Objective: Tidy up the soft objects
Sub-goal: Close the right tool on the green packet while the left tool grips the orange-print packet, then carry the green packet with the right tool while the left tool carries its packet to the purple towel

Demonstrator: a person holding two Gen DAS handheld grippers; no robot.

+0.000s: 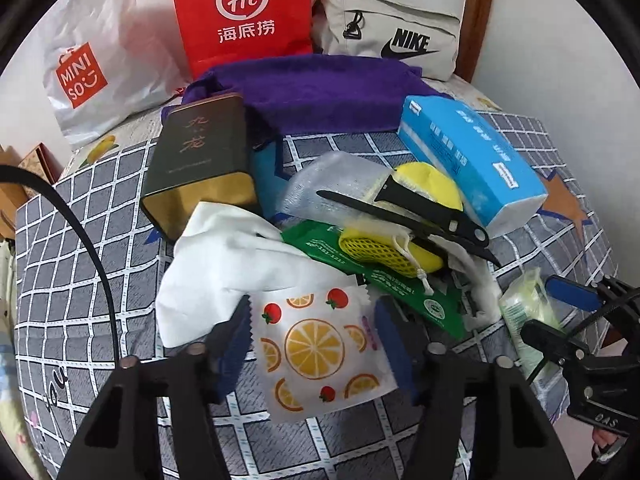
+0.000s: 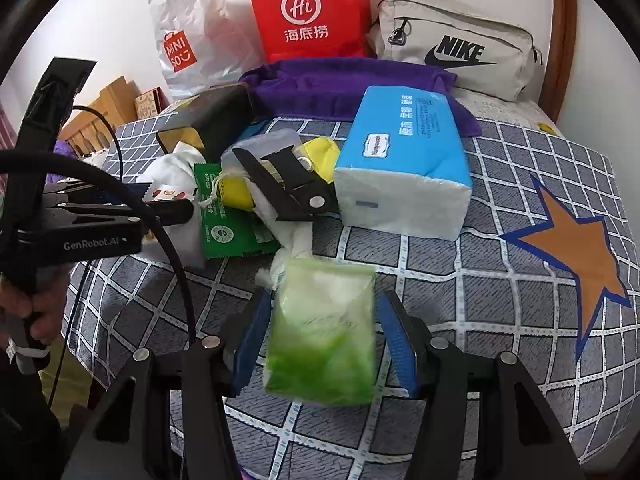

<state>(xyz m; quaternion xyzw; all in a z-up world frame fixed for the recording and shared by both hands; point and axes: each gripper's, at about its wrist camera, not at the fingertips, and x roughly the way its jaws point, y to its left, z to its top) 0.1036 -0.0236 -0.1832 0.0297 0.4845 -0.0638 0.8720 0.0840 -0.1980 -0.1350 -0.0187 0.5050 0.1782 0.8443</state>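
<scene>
My left gripper [image 1: 312, 344] pinches the fruit-print packet [image 1: 320, 354] by both side edges, pile crowding at twelve o'clock. My right gripper [image 2: 320, 340] brackets the green tissue pack [image 2: 324, 336]; contact unclear. Open checked bedspread [image 2: 500, 320] lies toward three o'clock.

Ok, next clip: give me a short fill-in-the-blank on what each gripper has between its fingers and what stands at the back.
1. The packet between the left gripper fingers is printed with tomatoes and slices of ____.
2. The soft pack between the right gripper fingers is coloured ____.
3. The paper bag standing at the back is ____.
4. The tissue pack wrapper is ____.

Missing words: orange; green; red; blue
</scene>
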